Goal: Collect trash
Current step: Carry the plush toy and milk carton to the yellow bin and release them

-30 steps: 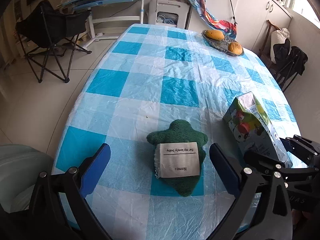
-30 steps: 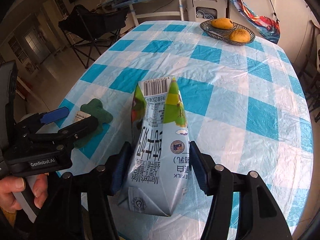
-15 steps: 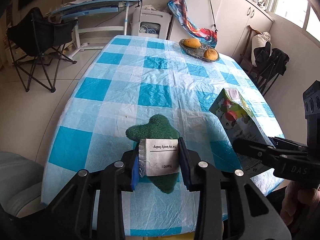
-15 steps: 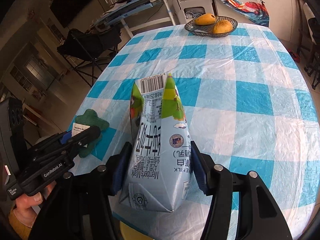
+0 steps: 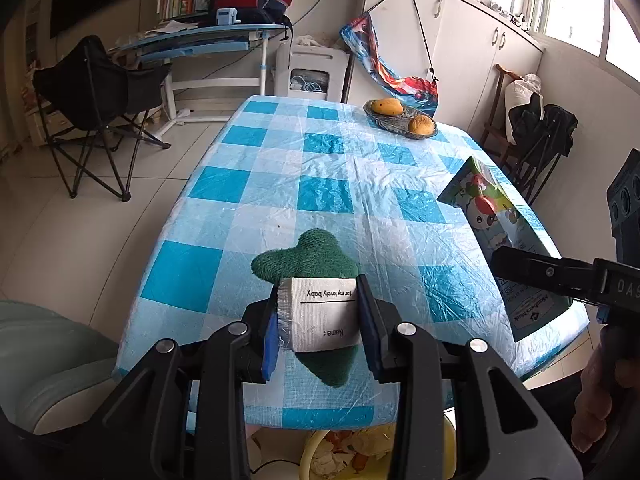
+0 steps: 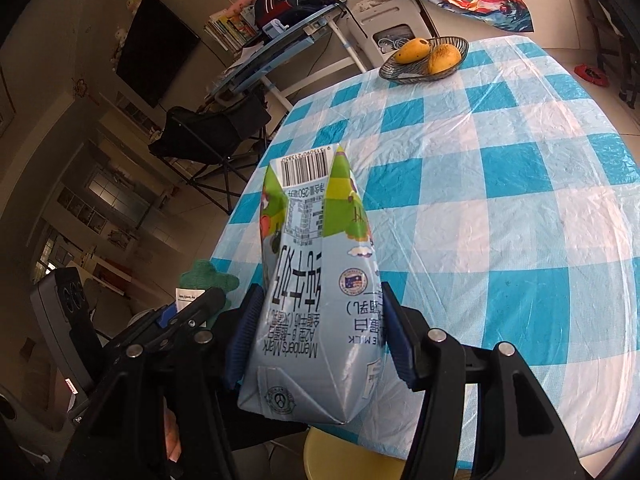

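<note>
Left gripper point(image 5: 320, 320): fingers clamped on the white label of a green plush toy point(image 5: 308, 258), held above the near edge of the desk point(image 5: 280, 168).

Right gripper point(image 6: 316, 332): fingers about half open, pressed on both sides of a milk carton point(image 6: 312, 288), barcode end pointing away, lifted off the desk.

Below the desk edge: yellow bin point(image 5: 380, 452) with crumpled scraps inside.

Far end of desk: wire basket point(image 5: 400, 124) with two mangoes.

Desk surface: blue-and-white checked plastic cloth, wrinkled.

Room: black folding chair point(image 5: 96, 92) on tiled floor to the left, study table with backpack behind it, white cabinets to the right.
</note>
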A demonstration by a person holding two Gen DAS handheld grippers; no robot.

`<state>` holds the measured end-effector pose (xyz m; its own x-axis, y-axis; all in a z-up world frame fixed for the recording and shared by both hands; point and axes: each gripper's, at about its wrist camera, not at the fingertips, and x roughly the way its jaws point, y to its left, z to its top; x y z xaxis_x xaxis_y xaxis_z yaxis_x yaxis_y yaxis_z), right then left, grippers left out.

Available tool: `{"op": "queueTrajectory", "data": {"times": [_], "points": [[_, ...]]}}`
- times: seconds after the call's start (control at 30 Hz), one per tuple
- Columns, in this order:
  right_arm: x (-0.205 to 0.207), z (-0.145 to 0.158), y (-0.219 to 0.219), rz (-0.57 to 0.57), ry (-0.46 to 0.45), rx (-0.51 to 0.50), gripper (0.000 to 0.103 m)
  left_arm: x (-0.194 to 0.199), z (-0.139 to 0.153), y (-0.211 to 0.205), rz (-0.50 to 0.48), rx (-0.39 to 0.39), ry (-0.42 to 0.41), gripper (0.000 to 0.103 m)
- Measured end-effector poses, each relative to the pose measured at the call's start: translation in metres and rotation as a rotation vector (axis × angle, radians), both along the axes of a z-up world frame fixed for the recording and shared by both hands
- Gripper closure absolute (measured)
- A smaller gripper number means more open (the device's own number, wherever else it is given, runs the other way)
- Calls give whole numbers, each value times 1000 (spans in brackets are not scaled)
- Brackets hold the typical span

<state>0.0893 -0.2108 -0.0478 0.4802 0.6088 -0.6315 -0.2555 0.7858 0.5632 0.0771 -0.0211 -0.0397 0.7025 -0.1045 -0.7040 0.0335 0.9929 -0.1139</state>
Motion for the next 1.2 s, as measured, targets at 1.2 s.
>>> {"op": "queueTrajectory", "data": {"times": [1.2], "points": [[-29,5,0,47,-77,12,46,-32,20,-10,-16,19,-107,70]]}}
